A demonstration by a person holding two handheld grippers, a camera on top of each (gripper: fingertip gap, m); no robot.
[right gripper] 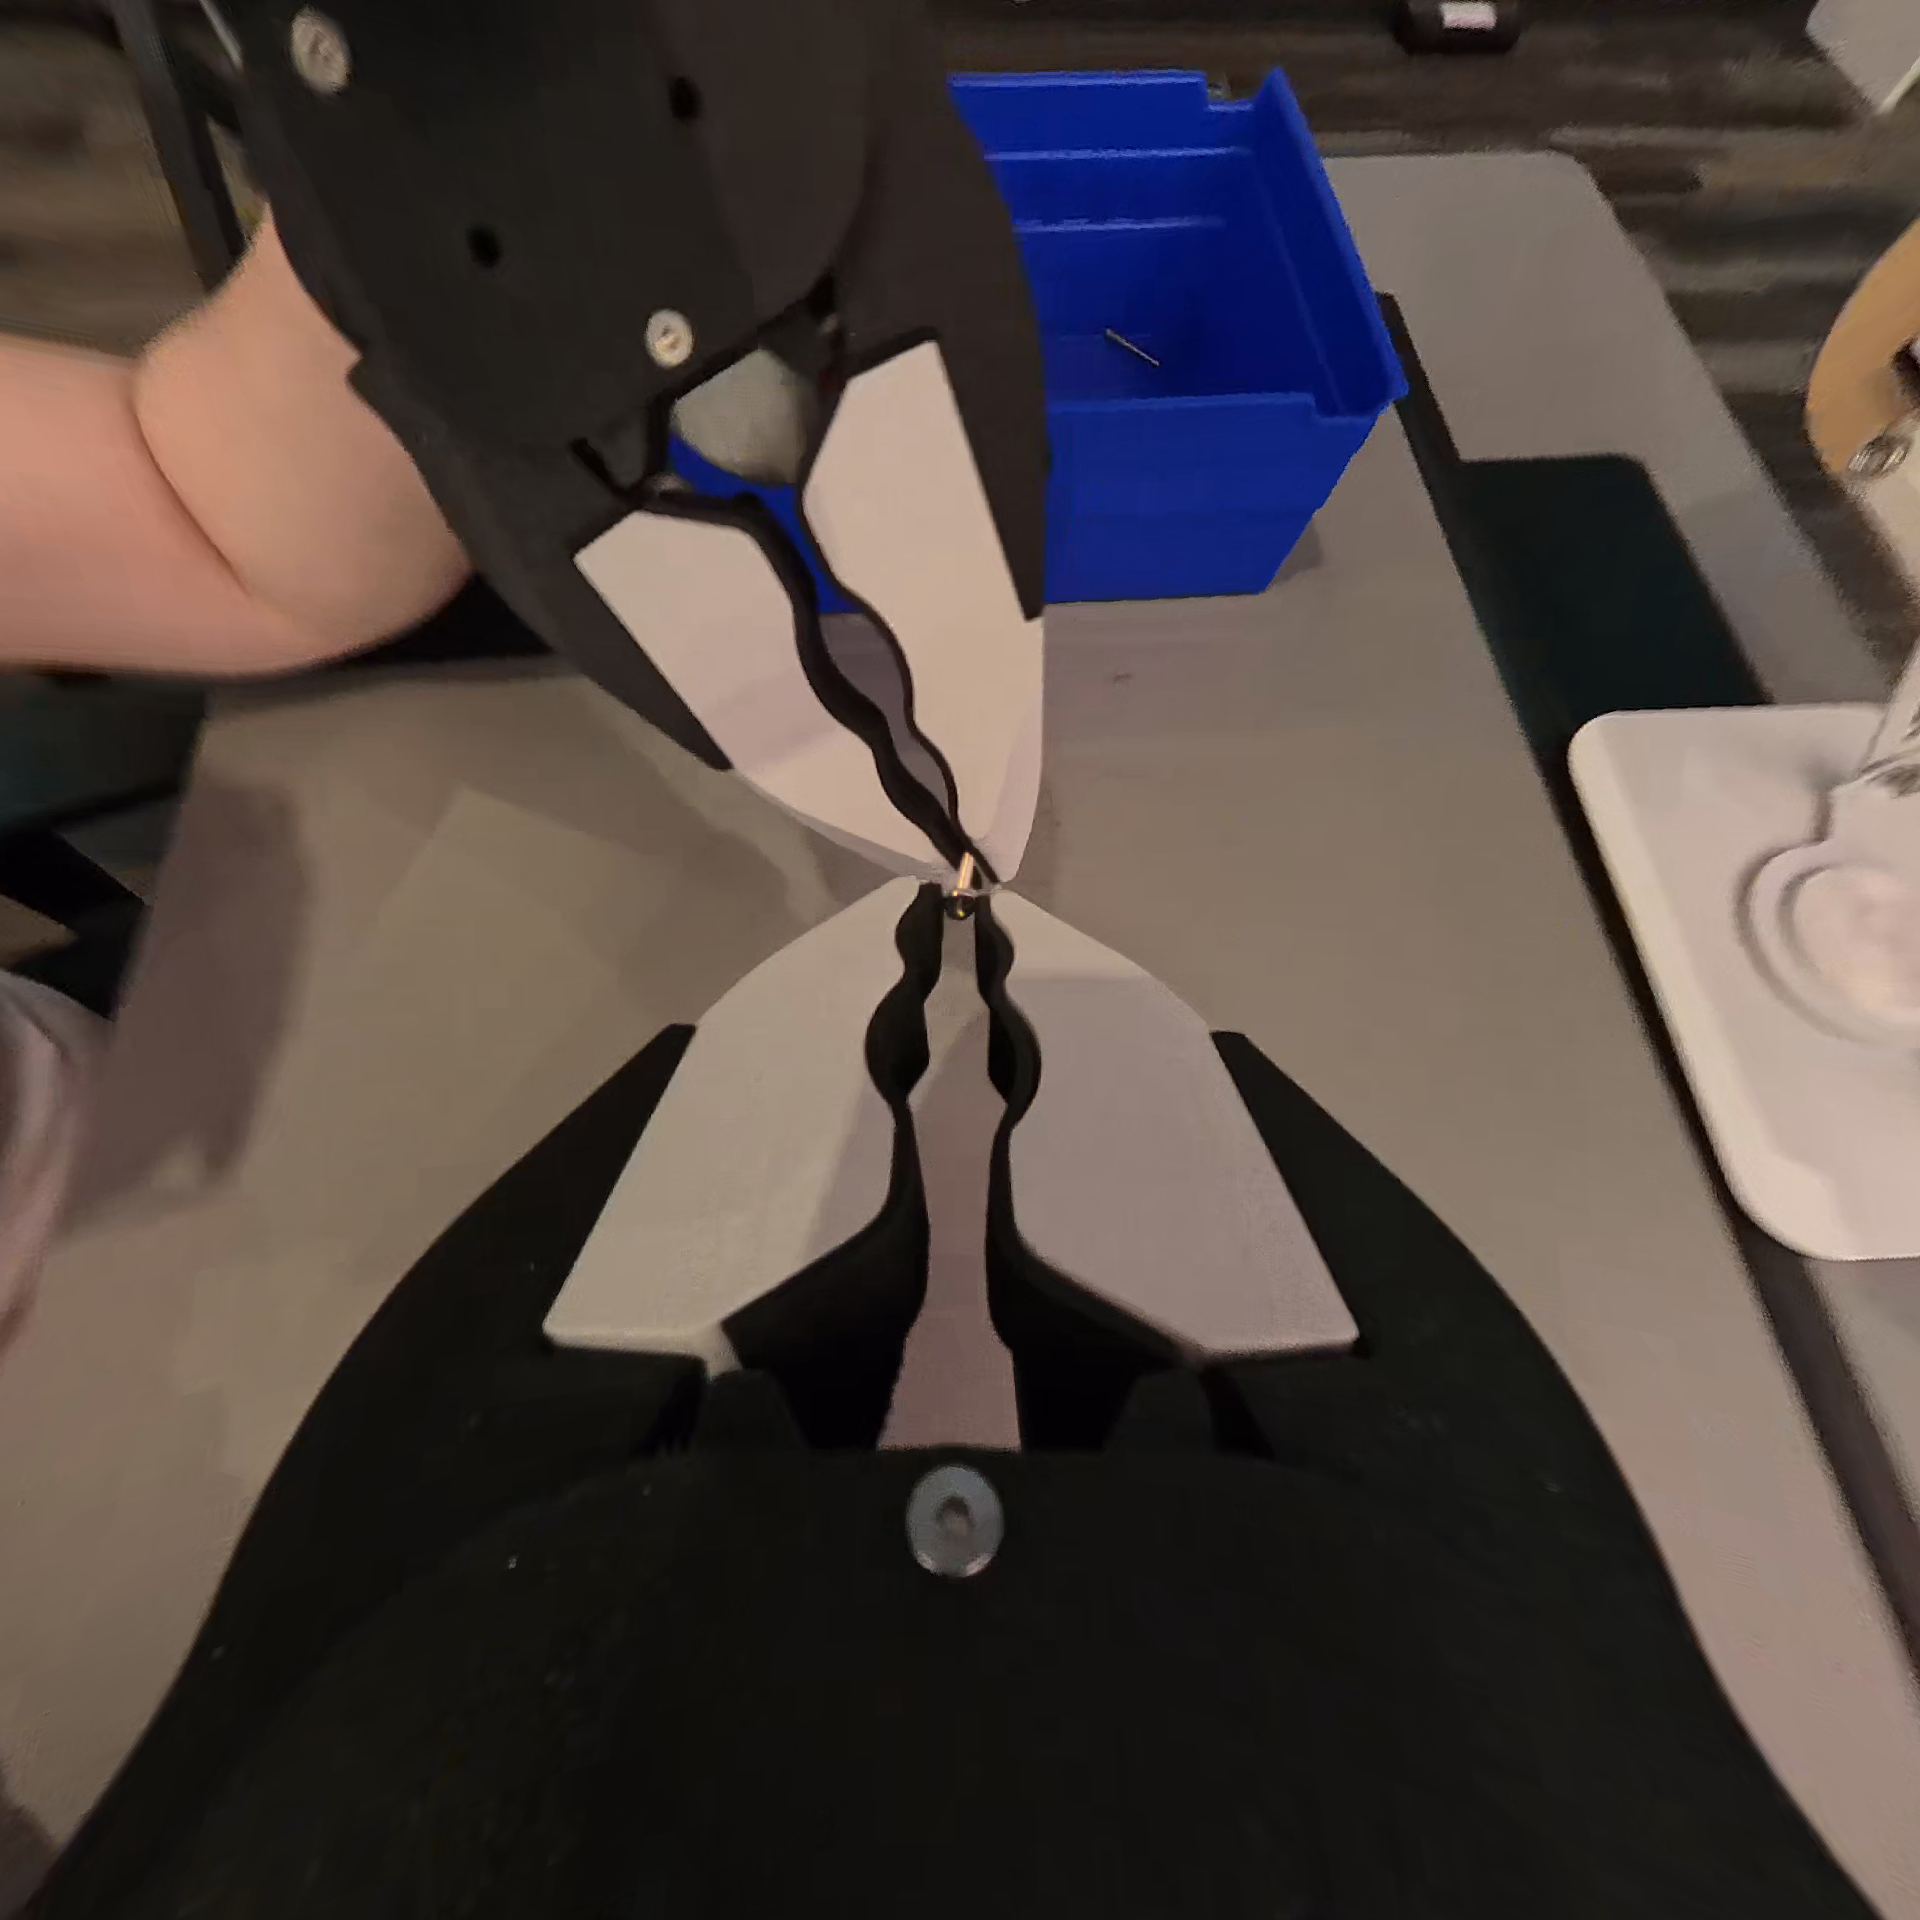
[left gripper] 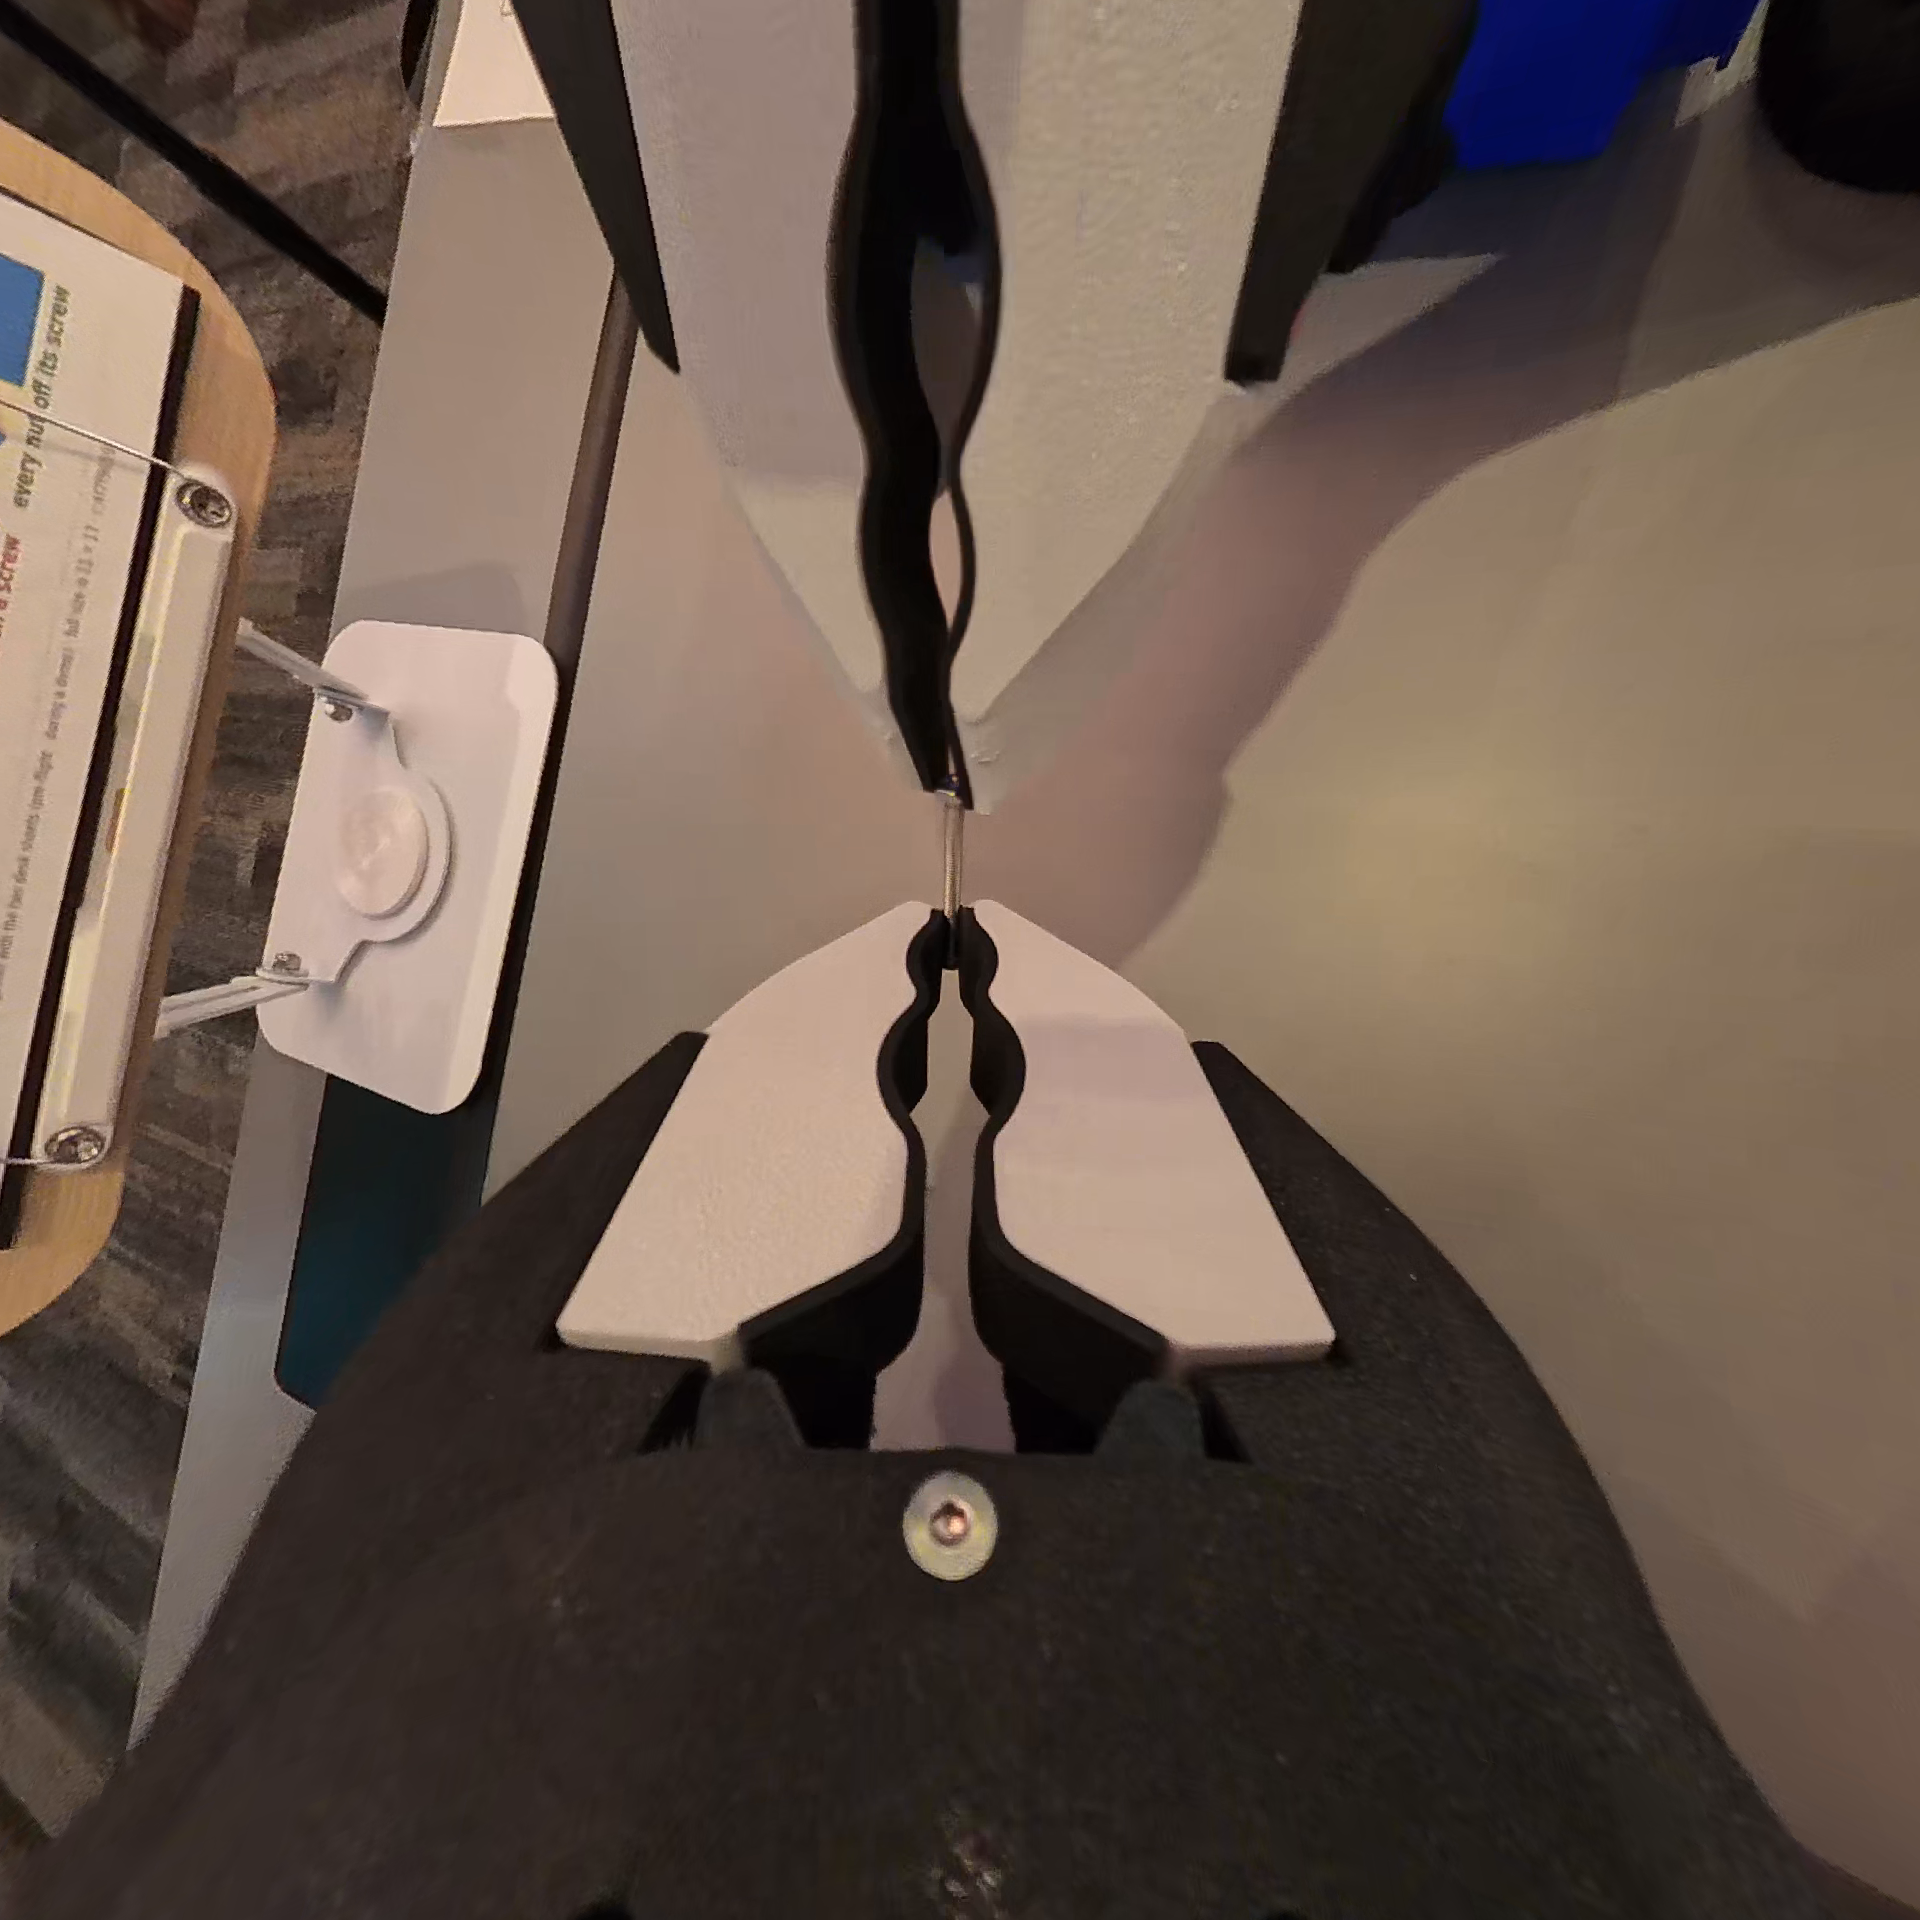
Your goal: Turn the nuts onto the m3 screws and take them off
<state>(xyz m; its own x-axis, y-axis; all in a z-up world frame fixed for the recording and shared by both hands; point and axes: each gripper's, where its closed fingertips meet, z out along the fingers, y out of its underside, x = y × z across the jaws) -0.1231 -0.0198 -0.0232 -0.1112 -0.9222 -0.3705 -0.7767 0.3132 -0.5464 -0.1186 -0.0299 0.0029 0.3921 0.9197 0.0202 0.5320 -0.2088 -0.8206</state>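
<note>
Dim warm indoor light around me, soft broad shadows across the grey tabletop, motion blur toward my frame edges, strong wide-angle bending, centre fairly sharp

A white printed card on the wooden stand bears writing.

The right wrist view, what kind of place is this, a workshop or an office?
Probably an office-style workbench: a grey table, a blue parts bin holding a loose screw, patterned carpet beneath.
</note>
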